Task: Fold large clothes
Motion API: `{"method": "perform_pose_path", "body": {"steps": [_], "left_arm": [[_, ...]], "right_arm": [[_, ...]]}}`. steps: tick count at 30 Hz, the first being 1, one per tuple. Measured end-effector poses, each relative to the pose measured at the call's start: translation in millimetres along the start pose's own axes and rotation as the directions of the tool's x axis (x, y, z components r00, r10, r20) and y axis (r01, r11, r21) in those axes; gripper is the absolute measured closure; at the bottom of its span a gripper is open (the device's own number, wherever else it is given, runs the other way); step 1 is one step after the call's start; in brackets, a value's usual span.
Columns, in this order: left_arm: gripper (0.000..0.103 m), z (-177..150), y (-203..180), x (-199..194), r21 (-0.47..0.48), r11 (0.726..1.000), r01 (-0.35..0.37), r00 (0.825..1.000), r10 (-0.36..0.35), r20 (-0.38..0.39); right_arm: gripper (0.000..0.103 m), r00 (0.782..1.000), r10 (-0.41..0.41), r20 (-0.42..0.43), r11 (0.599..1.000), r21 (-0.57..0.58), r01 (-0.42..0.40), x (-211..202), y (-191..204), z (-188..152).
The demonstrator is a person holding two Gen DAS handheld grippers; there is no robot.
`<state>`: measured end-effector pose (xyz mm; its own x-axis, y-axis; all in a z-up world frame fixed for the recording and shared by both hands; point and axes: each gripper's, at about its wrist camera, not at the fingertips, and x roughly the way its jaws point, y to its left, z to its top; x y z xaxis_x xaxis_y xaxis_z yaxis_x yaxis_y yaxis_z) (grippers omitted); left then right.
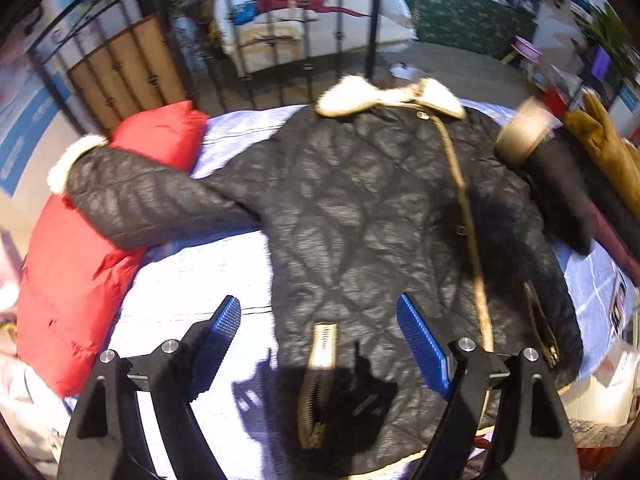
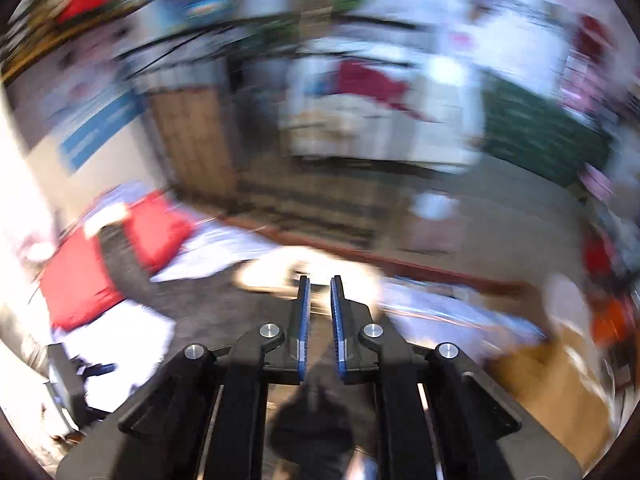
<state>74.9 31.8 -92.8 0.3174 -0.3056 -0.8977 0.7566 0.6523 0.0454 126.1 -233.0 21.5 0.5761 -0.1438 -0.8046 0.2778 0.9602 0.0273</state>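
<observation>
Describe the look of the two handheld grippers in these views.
Both match. The left gripper and right gripper have matte black angular linkage arms joined by round silver pivot pins. Each finger ends in a flat blue pad with fine ribbed texture. No cables, markings or sleeves are visible.

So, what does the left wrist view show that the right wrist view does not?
Only the left wrist view shows the whole black quilted jacket spread flat, its white fur collar, and the open left gripper above its hem. Only the right wrist view, heavily blurred, shows the right gripper, its pads near together with nothing visible between them. Both show the red padded garment and the pale sheet underneath.
</observation>
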Motion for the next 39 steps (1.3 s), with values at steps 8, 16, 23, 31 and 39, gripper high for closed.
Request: {"method": "perform_pose_path", "body": {"steps": [8,16,23,31,39], "left_arm": [[0.022,-29,39,-10,-0.098,0.993,-0.065,0.998,0.063,-0.022],[0.013,37,-5,26,0.076,0.992,0.097,0.995,-0.099,0.014],[0.009,159,-114,70,0.381,0.898,0.221,0.966,-0.256,0.042],[0.01,222,-222,147,0.471,0.807,0.355,0.933,-0.339,-0.123],[0.071,210,-302,203,0.517,0.752,0.409,0.91,-0.296,-0.288]], "right_arm": [[0.084,0.961,0.118,-0.251,0.993,0.041,-0.111,145,89,-48],[0.029,0.943,0.067,-0.325,0.957,0.29,0.032,142,-24,-124],[0.029,0.942,-0.003,-0.335,0.888,0.432,0.156,96,-114,-182],[0.029,0.914,-0.046,-0.403,0.806,0.526,0.273,70,-182,-266],[0.029,0.885,-0.077,-0.459,0.813,0.486,0.322,72,-203,-271]]}}
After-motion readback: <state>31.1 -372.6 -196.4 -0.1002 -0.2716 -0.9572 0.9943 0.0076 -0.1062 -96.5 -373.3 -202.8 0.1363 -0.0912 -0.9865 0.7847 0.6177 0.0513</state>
